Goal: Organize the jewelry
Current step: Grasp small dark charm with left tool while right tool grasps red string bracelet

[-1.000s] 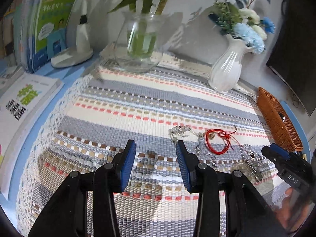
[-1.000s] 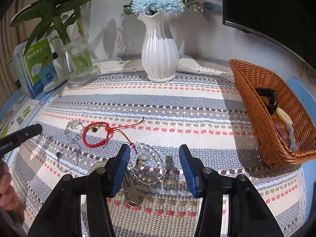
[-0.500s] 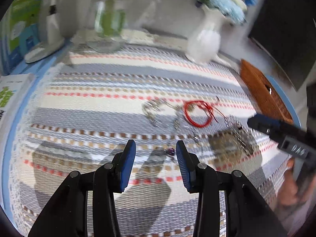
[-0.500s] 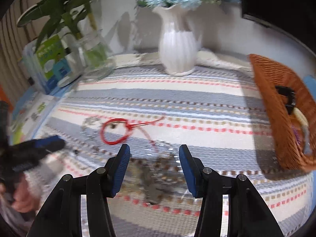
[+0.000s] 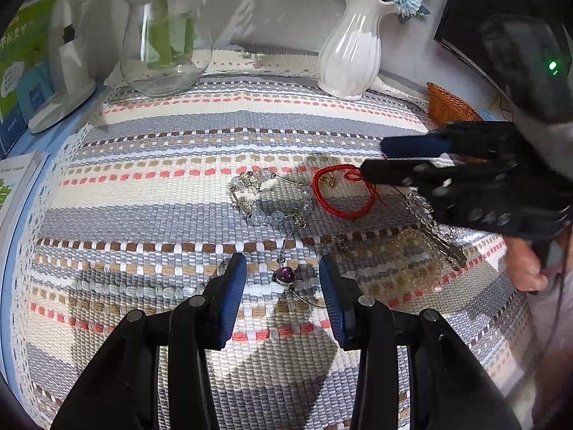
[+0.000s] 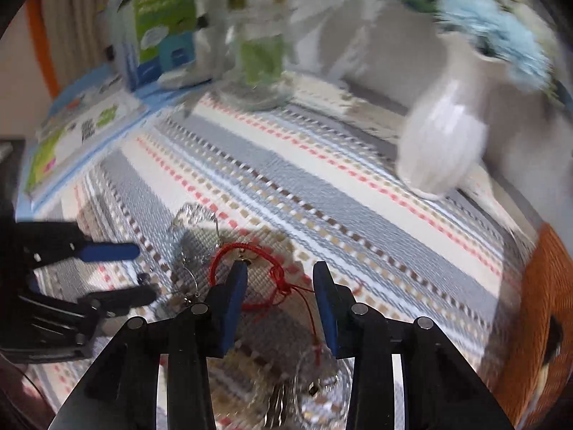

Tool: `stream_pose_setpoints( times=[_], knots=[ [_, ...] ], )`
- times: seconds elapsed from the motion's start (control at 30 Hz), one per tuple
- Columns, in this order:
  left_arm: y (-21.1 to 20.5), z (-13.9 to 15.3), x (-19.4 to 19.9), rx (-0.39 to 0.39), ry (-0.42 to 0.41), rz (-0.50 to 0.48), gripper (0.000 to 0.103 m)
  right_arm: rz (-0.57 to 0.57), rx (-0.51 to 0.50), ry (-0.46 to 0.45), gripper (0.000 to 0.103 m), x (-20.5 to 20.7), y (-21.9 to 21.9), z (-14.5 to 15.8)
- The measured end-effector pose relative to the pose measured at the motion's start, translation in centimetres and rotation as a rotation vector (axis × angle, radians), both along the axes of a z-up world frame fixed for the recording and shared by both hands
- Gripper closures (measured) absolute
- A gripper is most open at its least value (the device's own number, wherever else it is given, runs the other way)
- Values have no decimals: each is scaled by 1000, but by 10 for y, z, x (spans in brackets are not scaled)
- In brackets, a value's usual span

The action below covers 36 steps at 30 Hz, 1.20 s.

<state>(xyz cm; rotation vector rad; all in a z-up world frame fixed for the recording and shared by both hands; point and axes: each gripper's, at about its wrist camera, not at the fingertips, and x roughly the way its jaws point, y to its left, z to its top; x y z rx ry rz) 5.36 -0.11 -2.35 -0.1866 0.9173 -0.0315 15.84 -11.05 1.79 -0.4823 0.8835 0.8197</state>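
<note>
While both grippers stand with their jaws spread and nothing between them, the step in hand looks like the first pick from the jewelry lying loose at the middle of the woven mat. The left gripper point(image 5: 283, 283) brackets the purple-stone pendant point(image 5: 285, 275) low in the centre of its view, the stone sitting between the blue pads on its thin wire hoop. The right gripper point(image 6: 281, 297) hangs over the red cord bracelet point(image 6: 250, 276), its left pad on or just above the loop and the knotted tail running down between the jaws; contact cannot be told, since that view is blurred.

To do this well, each gripper should come down until the pads almost meet the weave, then close across one strand only. The clear bead bracelet point(image 5: 258, 197) lies just left of the red cord and seems linked by fine wire to the pendant, so a slow lift would show early whether a neighbour is dragged along. The right gripper would likely hold best at the knot, where the cord is thickest. The wicker basket point(image 6: 540, 326), at the right edge of the right view, is the probable destination.

The tabletop is covered by a striped mat point(image 5: 179, 186) with a coarse weave that could snag thin chain. At the upper edge stand a glass vase point(image 5: 161, 46) of green stems and a white vase point(image 5: 352, 50) of blue flowers; books lie at the far left.
</note>
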Motion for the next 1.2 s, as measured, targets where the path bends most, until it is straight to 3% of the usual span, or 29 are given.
stream_pose_setpoints(
  times=[0.17, 0.33, 0.4, 0.43, 0.47, 0.6, 0.7, 0.9, 1.03, 1.2],
  knots=[
    [3, 0, 1, -16, -4, -3, 60, 35, -66, -33, 69, 3, 13, -16],
    [3, -1, 2, 0, -4, -2, 62, 33, -60, -19, 70, 11, 18, -27],
    [2, -2, 3, 15, -5, 4, 76, 40, -52, -14, 82, 10, 19, -27],
    [2, -2, 3, 18, -4, 0, 87, 48, -51, -8, 93, 8, 20, -27],
    [1, -2, 3, 18, -4, -4, 95, 53, -52, -9, 96, 6, 22, -27],
    [-2, -1, 3, 29, -13, -20, 95, 49, -80, -56, 98, -4, 24, -26],
    [-4, 7, -5, 38, -69, -23, 95, 21, -67, -52, 99, -3, 19, -23],
    [0, 25, -18, -19, -141, -39, 95, -48, 49, -59, 99, -6, -9, 16],
    [-2, 53, -28, -43, -201, -60, 95, -83, 112, -88, 99, -16, -32, 47],
    [-17, 95, -33, -19, -279, -108, 95, -134, 180, -122, 99, -29, -63, 81]
  ],
)
